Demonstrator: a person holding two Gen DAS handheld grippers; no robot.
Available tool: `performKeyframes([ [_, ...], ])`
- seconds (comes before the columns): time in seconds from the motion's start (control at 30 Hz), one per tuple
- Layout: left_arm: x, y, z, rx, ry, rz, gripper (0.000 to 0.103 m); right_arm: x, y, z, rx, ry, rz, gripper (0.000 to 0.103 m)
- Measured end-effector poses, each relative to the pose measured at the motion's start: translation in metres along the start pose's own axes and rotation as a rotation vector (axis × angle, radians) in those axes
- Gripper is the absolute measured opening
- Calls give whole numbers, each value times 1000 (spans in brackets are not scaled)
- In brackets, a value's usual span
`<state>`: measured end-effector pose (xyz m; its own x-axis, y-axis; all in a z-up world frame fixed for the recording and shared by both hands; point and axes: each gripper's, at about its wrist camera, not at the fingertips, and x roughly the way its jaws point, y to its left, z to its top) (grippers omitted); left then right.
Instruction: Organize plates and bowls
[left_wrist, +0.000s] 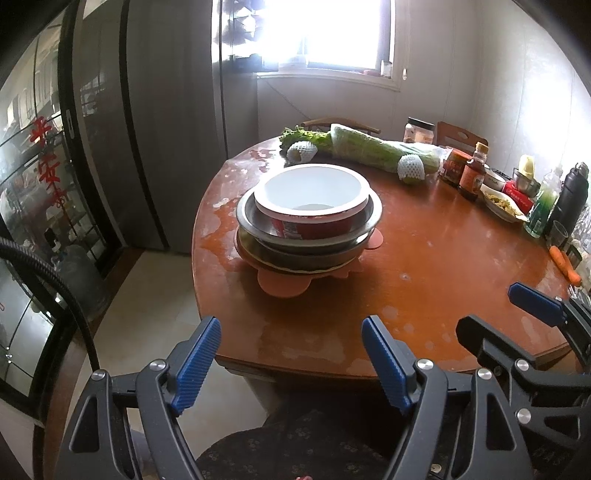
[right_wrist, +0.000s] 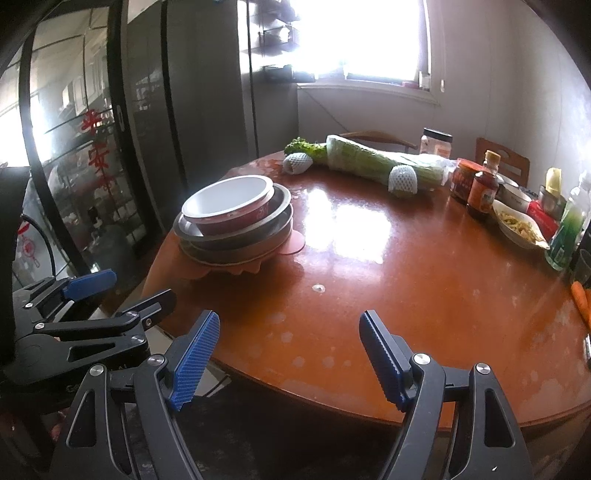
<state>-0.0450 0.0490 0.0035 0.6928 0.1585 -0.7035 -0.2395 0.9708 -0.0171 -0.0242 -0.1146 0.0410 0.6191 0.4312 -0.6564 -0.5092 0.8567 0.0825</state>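
Round wooden table (left_wrist: 424, 266) holds stacked bowls (left_wrist: 310, 206), labels unreadable; both grippers (left_wrist: 291, 332) (right_wrist: 288, 325) gape empty.

Daylight floods a far window (left_wrist: 332, 33); round wooden table (left_wrist: 424, 280) centre, dark glass-fronted cabinet (left_wrist: 55, 166) left, pale walls.

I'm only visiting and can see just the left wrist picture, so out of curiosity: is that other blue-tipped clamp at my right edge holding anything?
Observer: No. In the right wrist view the right gripper stands open, with nothing between its pads, over the near edge of the table.
Operator: And how does my own clamp look from there?
Observer: The left gripper shows side-on at the far left, open and empty, well apart from the stack of bowls.
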Motion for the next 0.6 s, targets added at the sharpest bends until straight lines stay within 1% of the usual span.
performKeyframes([
  [0.6,5,-2,-3,9,15,0,78,5,-3,-4,20,17,6,79],
])
